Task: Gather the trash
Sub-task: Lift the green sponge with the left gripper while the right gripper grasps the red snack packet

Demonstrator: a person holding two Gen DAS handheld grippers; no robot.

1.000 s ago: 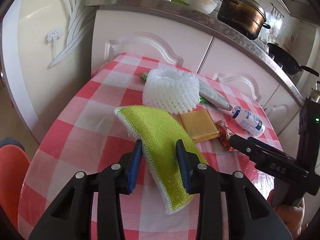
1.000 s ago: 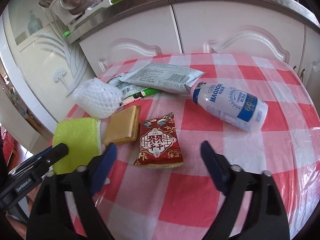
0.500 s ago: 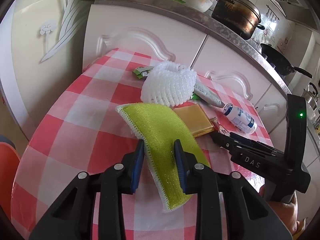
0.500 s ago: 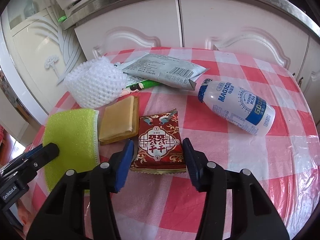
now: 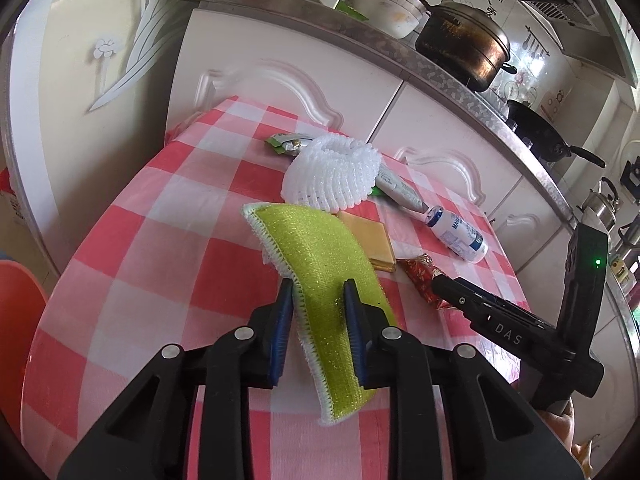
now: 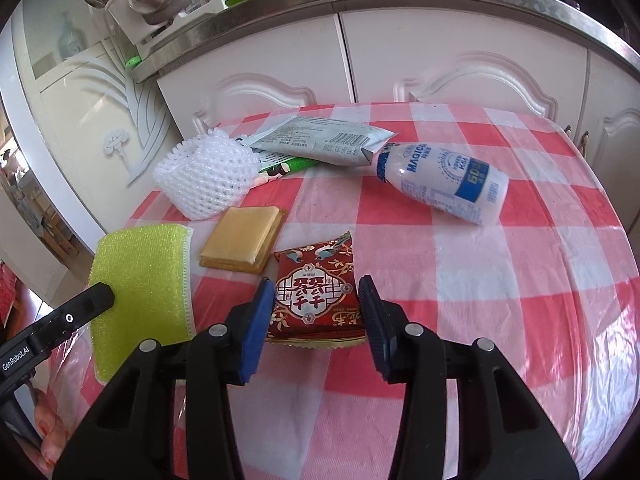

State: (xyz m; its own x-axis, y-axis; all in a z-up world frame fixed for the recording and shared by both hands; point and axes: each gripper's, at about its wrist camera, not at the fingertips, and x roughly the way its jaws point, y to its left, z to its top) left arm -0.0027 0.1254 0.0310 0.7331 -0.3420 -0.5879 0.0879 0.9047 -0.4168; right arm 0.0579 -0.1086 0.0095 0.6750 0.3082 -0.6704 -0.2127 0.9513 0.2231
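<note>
My left gripper (image 5: pixel 318 300) is shut on a green scrubbing cloth (image 5: pixel 320 264) and holds it bent, raised off the checked table (image 5: pixel 160 240). The cloth also shows in the right wrist view (image 6: pixel 140 280). My right gripper (image 6: pixel 316 304) is shut on a red snack packet (image 6: pixel 316 292), its pads pressing both sides. The packet shows in the left wrist view (image 5: pixel 420 280). A white foam net (image 6: pixel 208 184), a yellow sponge (image 6: pixel 240 240), a white milk bottle (image 6: pixel 444 184) and a grey wrapper (image 6: pixel 324 140) lie on the table.
White kitchen cabinets (image 6: pixel 440 60) stand behind the table, with a counter holding a pot (image 5: pixel 464 48), bowls (image 5: pixel 388 12) and a pan (image 5: pixel 536 132). An orange seat (image 5: pixel 16 320) is at the left. A green wrapper (image 6: pixel 284 166) lies under the grey one.
My right gripper moved forward and closed from wide open onto the red packet. My left gripper kept hold of the green cloth and lifted back a little.
</note>
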